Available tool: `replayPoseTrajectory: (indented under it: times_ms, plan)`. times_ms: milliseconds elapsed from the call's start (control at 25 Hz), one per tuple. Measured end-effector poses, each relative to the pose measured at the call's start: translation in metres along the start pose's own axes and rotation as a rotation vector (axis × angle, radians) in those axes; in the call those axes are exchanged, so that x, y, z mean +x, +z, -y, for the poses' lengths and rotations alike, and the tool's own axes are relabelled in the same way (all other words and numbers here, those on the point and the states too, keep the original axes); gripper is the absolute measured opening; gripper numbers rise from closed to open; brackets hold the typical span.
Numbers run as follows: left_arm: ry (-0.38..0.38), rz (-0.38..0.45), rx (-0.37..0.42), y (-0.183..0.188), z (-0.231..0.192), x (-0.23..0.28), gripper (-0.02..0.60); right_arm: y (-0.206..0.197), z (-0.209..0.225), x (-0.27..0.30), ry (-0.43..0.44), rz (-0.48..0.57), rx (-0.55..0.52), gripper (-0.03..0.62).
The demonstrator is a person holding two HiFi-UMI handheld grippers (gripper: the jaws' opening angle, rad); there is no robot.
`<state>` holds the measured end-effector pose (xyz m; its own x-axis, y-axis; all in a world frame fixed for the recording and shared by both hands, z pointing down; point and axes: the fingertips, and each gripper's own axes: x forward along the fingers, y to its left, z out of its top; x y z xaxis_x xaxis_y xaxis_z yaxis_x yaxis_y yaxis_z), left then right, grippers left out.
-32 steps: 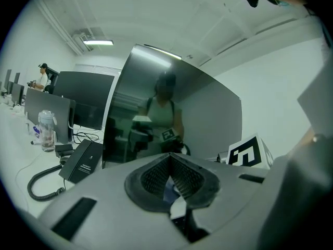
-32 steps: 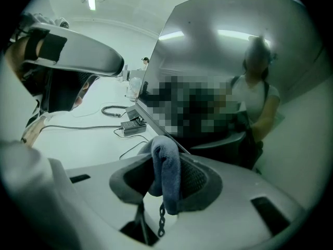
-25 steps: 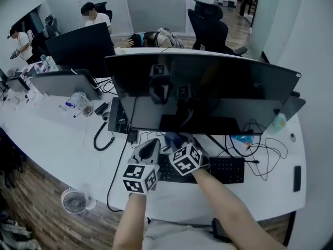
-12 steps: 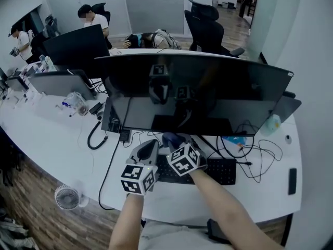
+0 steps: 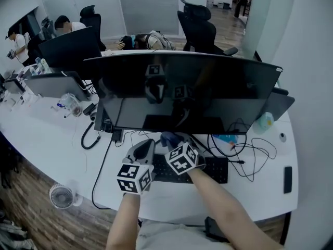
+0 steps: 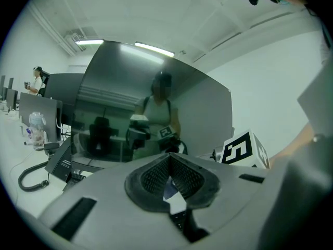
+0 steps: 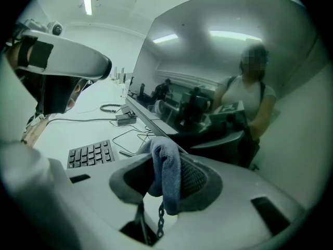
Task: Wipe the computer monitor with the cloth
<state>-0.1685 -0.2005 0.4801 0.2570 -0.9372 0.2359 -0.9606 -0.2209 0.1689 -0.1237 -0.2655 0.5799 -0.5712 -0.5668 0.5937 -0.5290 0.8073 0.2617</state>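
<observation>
Right claw (image 7: 166, 166): closed tight on the cloth (image 7: 165, 175). A blue-grey fold stands up between the jaws and droops over the front.
Left claw (image 6: 169, 159): jaws shut, tips meeting, nothing gripped. It sits just left of the right claw.
Cloth position: low, in front of the monitor (image 5: 182, 87) and under its bottom edge, above the keyboard (image 5: 216, 169). It looks clear of the glass, not touching.
Monitor: dark screen, upright on the counter (image 5: 47, 139). Both claws show as reflections in it.
Change over the last second: very little in the claws. Both hold the same station side by side as a second ago. The monitor and counter have slid slightly left in the head view, which reads as the head turning and not as any reach.
Meaning for the task: grip secured, wiping apparently not begun. No stroke across the screen shows between the pictures.
Next need (judgement): lift the right claw so the cloth fold presses flat on the glass, keeping the hard jaw tips off it.
</observation>
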Motion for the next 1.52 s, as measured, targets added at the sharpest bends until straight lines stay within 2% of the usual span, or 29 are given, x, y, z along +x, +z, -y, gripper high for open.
replayPoseTrajectory:
  times_ms: [1520]
  plan:
    - [0.0, -0.016, 0.041, -0.006, 0.084, 0.025, 0.008, -0.057, 0.071, -0.051, -0.033, 0.047, 0.1, 0.127]
